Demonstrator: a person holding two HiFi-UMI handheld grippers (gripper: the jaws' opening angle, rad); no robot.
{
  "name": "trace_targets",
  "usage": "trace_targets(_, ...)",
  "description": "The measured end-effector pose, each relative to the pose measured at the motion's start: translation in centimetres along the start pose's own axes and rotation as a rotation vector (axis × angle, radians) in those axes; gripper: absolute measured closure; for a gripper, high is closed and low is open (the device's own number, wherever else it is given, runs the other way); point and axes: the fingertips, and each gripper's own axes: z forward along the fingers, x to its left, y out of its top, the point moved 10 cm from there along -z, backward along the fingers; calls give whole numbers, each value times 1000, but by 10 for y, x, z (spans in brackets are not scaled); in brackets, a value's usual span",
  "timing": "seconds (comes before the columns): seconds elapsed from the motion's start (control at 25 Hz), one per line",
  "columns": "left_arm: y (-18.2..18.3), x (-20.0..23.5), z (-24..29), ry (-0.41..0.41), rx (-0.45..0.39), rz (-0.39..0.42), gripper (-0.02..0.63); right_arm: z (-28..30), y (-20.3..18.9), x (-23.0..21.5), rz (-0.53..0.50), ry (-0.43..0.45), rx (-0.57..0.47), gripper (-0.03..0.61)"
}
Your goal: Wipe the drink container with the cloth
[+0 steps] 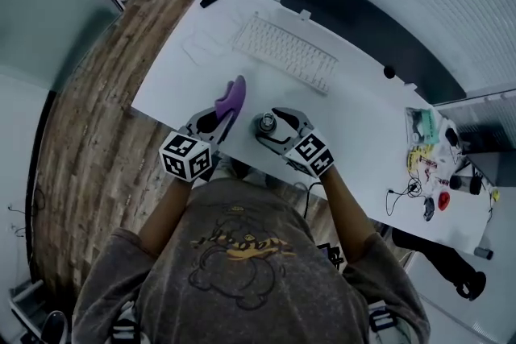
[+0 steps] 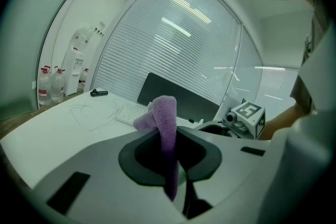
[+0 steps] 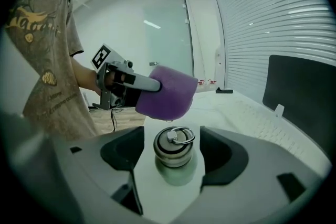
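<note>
Purple cloth (image 2: 167, 128) is pinched between the fingers of the left gripper (image 2: 170, 153). They are closed tight on a fold of it, and its free end stands up above them. In the head view this gripper sits at the near edge of the white desk (image 1: 355, 105), just left of the drink container (image 3: 173, 153).

The container is a small metal bottle with a ring on its lid. It stands upright on the desk close to the person, well apart from the keyboard (image 1: 286, 52). The right gripper (image 1: 278, 125) has its fingers spread wide to either side of the bottle. The right gripper view shows a clear gap between each pad and the bottle's wall, so nothing is held there.

The step in hand looks like the set-up for wiping: the cloth is held and poised just beside and above the lid, while the bottle is bracketed but not yet secured. The next move probably calls for the right fingers to close evenly on the bottle's body. They should grip low enough to leave the lid and shoulder exposed and firmly enough that the smooth metal does not twist or tip. The left gripper can then bring the cloth down onto the surface and rub it.
</note>
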Motion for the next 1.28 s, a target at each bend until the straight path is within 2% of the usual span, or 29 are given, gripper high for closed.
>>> trace_targets(0.12,-4,4,-4,12,4,-10,563,8,0,2,-15,11,13,269)
trace_targets(0.36,-8,8,-1,12,13,-18,563,11,0,-1,17,-16,-3,307)
trace_targets(0.64,-17,17,19,-33,48,-15,563,12,-1,0,24,-13,-6,311)
trace_targets(0.8,-26,26,42,-112,88,-1,563,13,-1,-1,32,-13,-11,311)
trace_targets(1.28,-31,38,122,-432,257,16,563,12,-3,1,26,-26,-11,308)
